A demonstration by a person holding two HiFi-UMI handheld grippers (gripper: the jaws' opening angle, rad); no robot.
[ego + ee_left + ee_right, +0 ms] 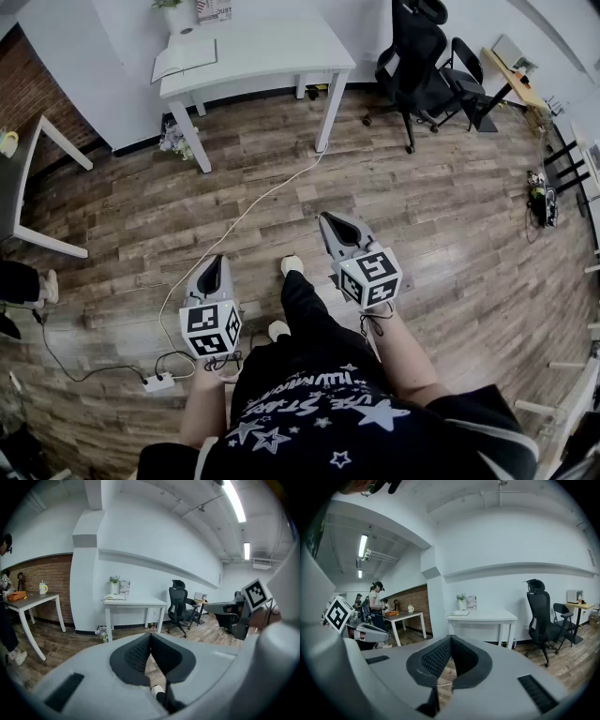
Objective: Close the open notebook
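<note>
The open notebook (184,58) lies on the left end of a white table (281,42) far across the room; it also shows small in the left gripper view (114,597) and the right gripper view (459,613). Both grippers are held in front of the person's body, well short of the table. My left gripper (214,264) has its dark pads (140,653) pressed together with nothing between them. My right gripper (337,225) is likewise shut and empty, its pads (440,658) meeting at the tip. Both point toward the table, tilted slightly down.
A black office chair (417,47) stands right of the white table. A white cable (234,225) runs over the wood floor to a power strip (157,382). A second table (19,178) is at the left, with people (375,602) near it. Flowers (173,141) sit by the table leg.
</note>
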